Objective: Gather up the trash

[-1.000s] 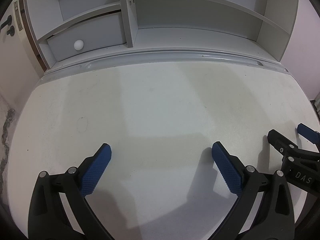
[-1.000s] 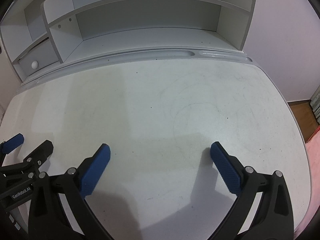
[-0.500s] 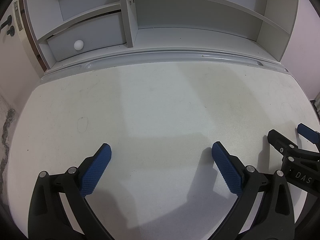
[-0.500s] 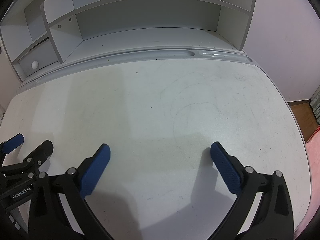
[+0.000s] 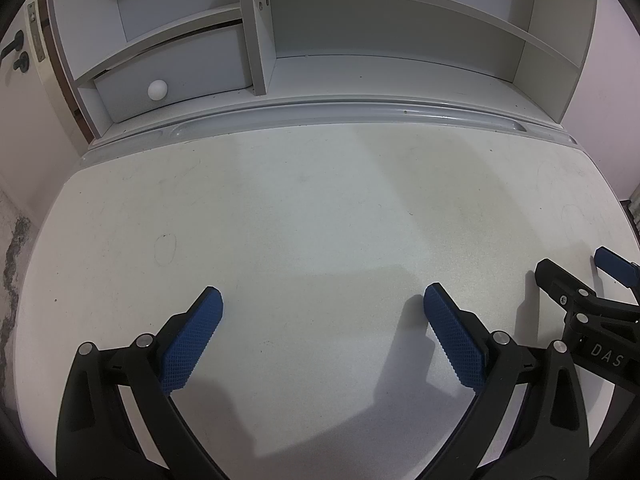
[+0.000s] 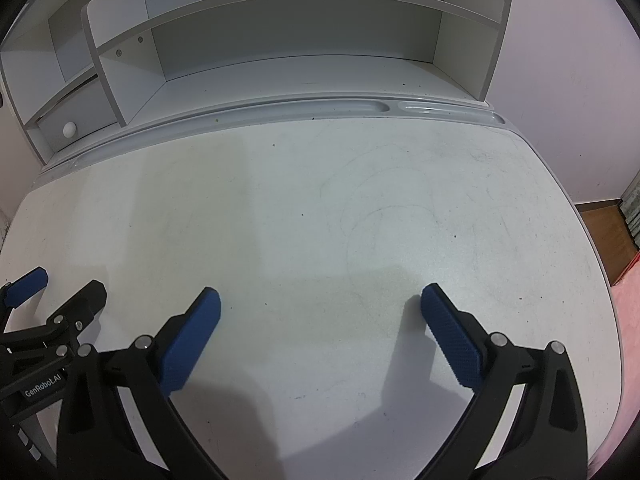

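The left gripper [image 5: 322, 300] hangs low over the desk [image 5: 320, 208], its two blue-padded fingers [image 5: 192, 336] spread wide apart with nothing between them. The right gripper [image 6: 320, 300] is in much the same pose just beside it, fingers [image 6: 450, 336] likewise wide apart and holding nothing. Each shows at the edge of the other's view: the right one at the lower right of the left wrist view [image 5: 576, 280], the left one at the lower left of the right wrist view [image 6: 60, 284].

The desk is white, with a curved front and faint scuffs, ring marks and a few dark specks on its top (none large enough to tell what they are). No piece of trash can be made out in either view, so I cannot tell where it is.

Along the back of the desk runs a grey tray groove [image 6: 360, 106]. Behind that stands a white hutch [image 5: 400, 32] with open shelves. In its left part sits a small drawer [image 5: 176, 76] with a round white knob [image 5: 157, 90], and the drawer front looks a little tilted in its opening. A door [image 5: 16, 52] with a dark handle shows at far left, and a strip of wood floor [image 6: 600, 228] at far right.
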The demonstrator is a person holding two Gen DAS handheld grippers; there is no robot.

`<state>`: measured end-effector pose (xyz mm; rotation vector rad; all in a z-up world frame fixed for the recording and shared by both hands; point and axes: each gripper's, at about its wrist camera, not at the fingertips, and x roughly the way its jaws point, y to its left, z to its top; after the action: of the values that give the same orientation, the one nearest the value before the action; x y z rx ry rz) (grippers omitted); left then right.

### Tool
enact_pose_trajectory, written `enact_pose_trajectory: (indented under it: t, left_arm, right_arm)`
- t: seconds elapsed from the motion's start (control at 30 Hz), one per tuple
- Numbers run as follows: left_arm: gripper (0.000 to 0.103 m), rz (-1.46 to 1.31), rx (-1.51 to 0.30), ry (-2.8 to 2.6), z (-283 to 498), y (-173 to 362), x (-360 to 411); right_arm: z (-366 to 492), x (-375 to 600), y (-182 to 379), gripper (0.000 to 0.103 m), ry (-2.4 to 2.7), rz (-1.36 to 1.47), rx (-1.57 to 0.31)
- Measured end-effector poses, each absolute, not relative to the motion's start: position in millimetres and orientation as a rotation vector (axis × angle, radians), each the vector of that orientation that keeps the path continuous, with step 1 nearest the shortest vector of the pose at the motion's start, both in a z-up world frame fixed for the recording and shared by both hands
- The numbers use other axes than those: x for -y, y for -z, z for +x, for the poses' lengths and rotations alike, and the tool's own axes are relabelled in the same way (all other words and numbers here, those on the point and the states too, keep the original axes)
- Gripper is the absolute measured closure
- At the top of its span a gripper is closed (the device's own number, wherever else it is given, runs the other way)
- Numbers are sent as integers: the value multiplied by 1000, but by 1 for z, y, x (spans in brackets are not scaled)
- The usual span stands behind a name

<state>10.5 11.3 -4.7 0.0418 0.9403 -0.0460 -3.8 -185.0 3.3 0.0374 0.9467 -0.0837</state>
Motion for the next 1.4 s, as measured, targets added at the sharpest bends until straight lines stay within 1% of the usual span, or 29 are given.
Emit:
enact_pose_trajectory:
  t: [1.4]
  left_arm:
    - [6, 38, -939, 34, 10, 5, -11]
  right_arm:
    - [-4, 185, -3, 6, 82, 37, -948]
